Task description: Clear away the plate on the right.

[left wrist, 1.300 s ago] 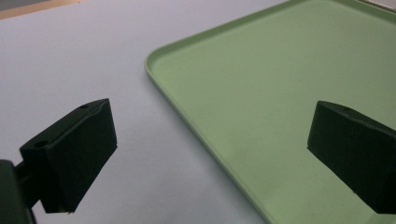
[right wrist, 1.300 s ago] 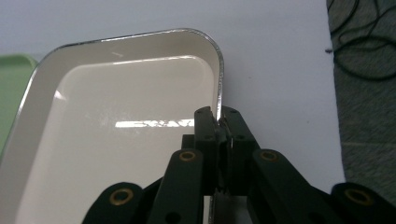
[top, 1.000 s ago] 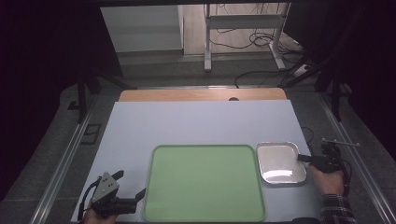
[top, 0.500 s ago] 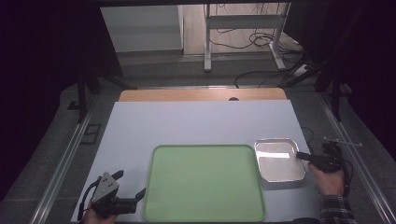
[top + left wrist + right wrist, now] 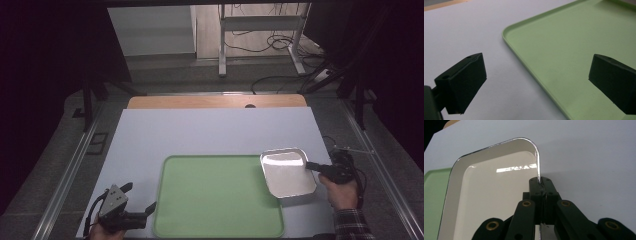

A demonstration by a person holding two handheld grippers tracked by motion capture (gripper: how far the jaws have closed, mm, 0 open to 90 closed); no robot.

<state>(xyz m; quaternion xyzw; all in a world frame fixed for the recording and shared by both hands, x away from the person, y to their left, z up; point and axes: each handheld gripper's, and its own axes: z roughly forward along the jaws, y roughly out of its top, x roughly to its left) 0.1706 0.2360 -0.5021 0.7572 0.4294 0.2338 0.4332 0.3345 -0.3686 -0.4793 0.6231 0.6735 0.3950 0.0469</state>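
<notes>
The right gripper (image 5: 314, 166) pinches the right rim of a small metal tray (image 5: 289, 172), which overlaps the right edge of the green tray (image 5: 215, 200); its long axis runs away from the person. The left gripper (image 5: 145, 210), jaws spread, rests just left of the green tray

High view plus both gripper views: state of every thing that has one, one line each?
Metal tray: empty, gripped at its right rim, one corner over the green tray.
Green tray: empty, flat on the table.
Right gripper: shut on the metal tray's rim.
Left gripper: open, holding nothing, at the green tray's left edge.
</notes>
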